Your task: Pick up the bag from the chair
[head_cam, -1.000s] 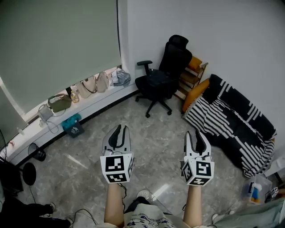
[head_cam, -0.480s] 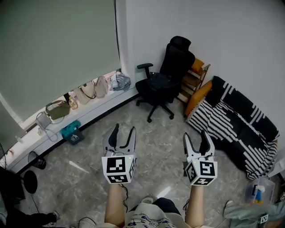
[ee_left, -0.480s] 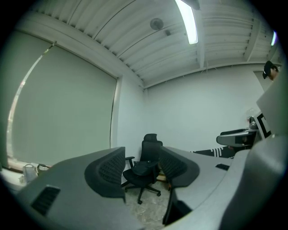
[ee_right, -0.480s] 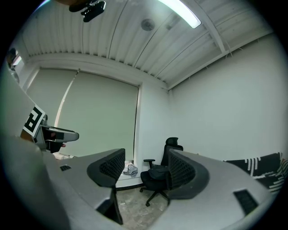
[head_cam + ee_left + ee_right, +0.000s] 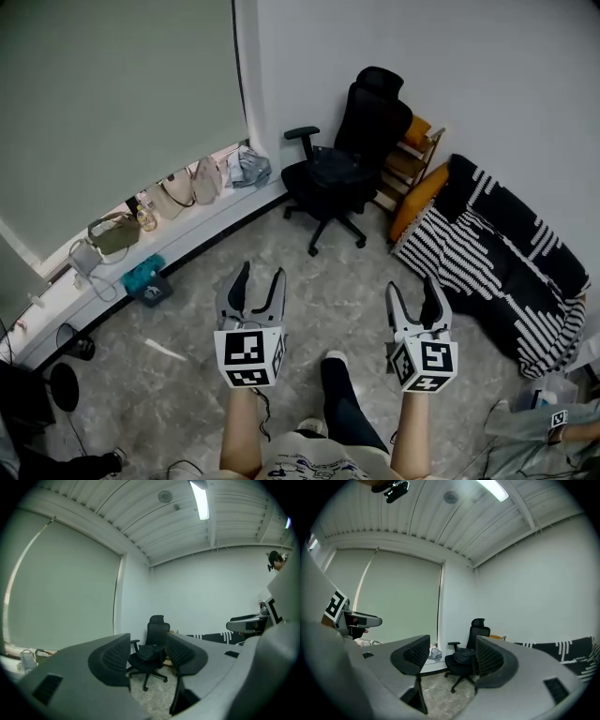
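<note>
A black office chair [image 5: 345, 161] stands in the room's corner by the window, with a dark bag [image 5: 328, 165] lying on its seat. Both grippers are held low over the floor, well short of the chair. My left gripper [image 5: 260, 275] is open and holds nothing. My right gripper [image 5: 413, 287] is also open and holds nothing. In the left gripper view the chair [image 5: 156, 637] and the bag [image 5: 149, 652] show far off between the spread jaws. The right gripper view shows the chair [image 5: 478, 632] and the bag [image 5: 463, 655] the same way.
A black-and-white striped sofa [image 5: 502, 258] runs along the right wall, with an orange cushion [image 5: 417, 200] and a wooden shelf [image 5: 417, 150] beside the chair. Several handbags [image 5: 178, 187] line the window ledge. A teal object [image 5: 147, 278] lies on the floor. My leg [image 5: 342, 403] is forward.
Both grippers have gone from nearly shut to open. The view has shifted slightly towards the chair, and a leg has stepped forward between the grippers.
</note>
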{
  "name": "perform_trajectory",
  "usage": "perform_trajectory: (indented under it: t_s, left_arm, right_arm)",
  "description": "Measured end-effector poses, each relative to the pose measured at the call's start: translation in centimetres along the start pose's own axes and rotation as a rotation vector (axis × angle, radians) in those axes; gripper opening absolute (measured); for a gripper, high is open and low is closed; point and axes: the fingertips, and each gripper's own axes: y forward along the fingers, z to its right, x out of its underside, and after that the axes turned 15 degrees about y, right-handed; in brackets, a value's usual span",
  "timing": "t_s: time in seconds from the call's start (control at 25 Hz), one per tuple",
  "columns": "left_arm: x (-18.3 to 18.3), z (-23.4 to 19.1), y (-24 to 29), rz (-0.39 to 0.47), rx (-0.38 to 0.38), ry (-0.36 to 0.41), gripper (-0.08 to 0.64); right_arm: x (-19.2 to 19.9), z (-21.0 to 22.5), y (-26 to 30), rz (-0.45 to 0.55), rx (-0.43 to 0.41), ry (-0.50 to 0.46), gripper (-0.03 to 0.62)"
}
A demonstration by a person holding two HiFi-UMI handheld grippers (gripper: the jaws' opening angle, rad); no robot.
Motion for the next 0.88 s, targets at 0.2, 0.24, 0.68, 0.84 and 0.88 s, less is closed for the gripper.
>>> perform_trajectory:
  t_s: [0.2,0.24,0.68,0.84,0.88]
  left_arm:
    - [0.3,0.1,5.4,-0.008,-0.012,-0.001,0.233]
    - [0.4,0.0,6.8,-0.011,-0.015,-0.001,0.233]
    - [-1.6,-1.3,25.1,-0.02,-0.061,0.003,0.233]
    - [-2.9,-2.0,32.2,-0.002,-0.084,-0.005,0.233]
    - [-3.0,-2.1,33.8,0.0,-0.088,-0.005,0.233]
  right_arm:
    - [-0.2,2.5,5.5,-0.005,-0.012,0.011,0.31]
    - [-0.3,2.9,7.0,-0.006,-0.017,0.014,0.31]
    - [-4.0,9.1,25.3,-0.008,-0.072,0.024,0.31]
    - [-6.1,11.5,32.1,0.009,-0.094,0.017,0.31]
    - [-6.3,12.1,33.7,0.011,-0.096,0.015,0.31]
